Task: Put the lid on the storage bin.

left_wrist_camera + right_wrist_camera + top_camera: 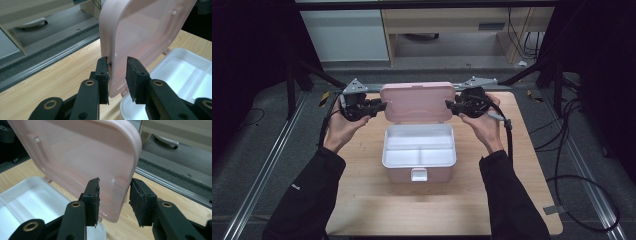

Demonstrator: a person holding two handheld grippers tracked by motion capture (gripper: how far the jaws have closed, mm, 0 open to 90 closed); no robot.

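While the pink lid (417,101) stood raised at frame centre above its white box (419,150), I had my left gripper (379,106) at its left edge, jaws parted astride the rim, and my right gripper (452,106) likewise astride its right edge.

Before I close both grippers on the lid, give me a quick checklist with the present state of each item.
1. Lid raised off the box: ok.
2. Left gripper straddles the lid's edge, jaws open: ok.
3. Right gripper straddles the opposite edge, jaws open: ok.
4. White tray free of loose items: ok.
5. Hinge sound: cannot tell.
6. Box well in from the table edges: ok.
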